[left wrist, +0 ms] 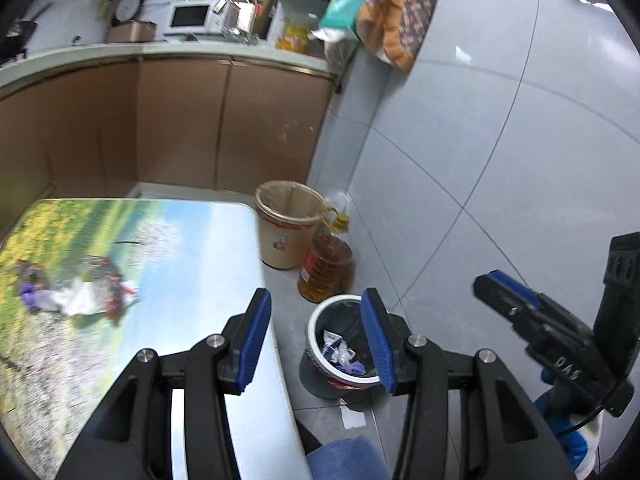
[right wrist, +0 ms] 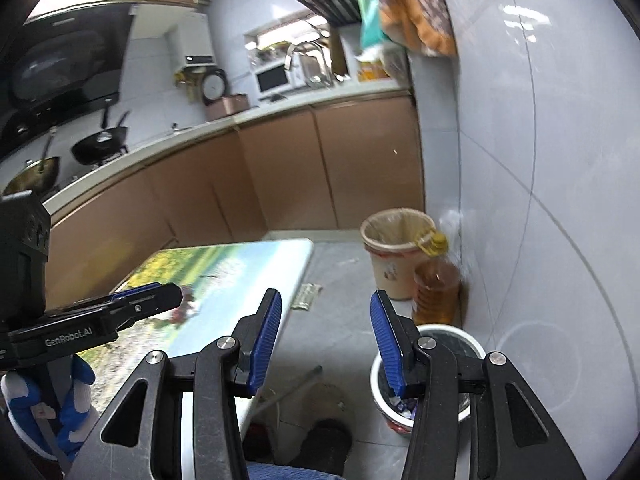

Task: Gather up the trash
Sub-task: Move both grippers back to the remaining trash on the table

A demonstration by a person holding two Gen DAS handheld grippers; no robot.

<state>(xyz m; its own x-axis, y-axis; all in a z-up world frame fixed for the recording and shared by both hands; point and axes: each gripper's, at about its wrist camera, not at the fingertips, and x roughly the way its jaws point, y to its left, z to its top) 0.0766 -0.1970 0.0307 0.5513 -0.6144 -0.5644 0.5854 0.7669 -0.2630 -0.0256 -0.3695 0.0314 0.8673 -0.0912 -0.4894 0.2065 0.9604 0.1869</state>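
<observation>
A small white-rimmed bin with a black liner (left wrist: pixel 343 346) stands on the floor by the table's right edge and holds several wrappers (left wrist: pixel 340 354). It also shows in the right wrist view (right wrist: pixel 468 340). A pile of trash, white, red and purple scraps (left wrist: pixel 80 296), lies on the landscape-print table (left wrist: pixel 180 248). My left gripper (left wrist: pixel 316 340) is open and empty, above the table edge and the bin. My right gripper (right wrist: pixel 324 340) is open and empty, above the floor left of the bin; it shows in the left wrist view (left wrist: pixel 504 292).
A beige bin with a liner (left wrist: pixel 286 224) and a bottle of oil (left wrist: pixel 326 264) stand on the floor by the tiled wall. Brown cabinets (left wrist: pixel 180 120) run behind the table. A flat wrapper (right wrist: pixel 307 297) lies on the floor.
</observation>
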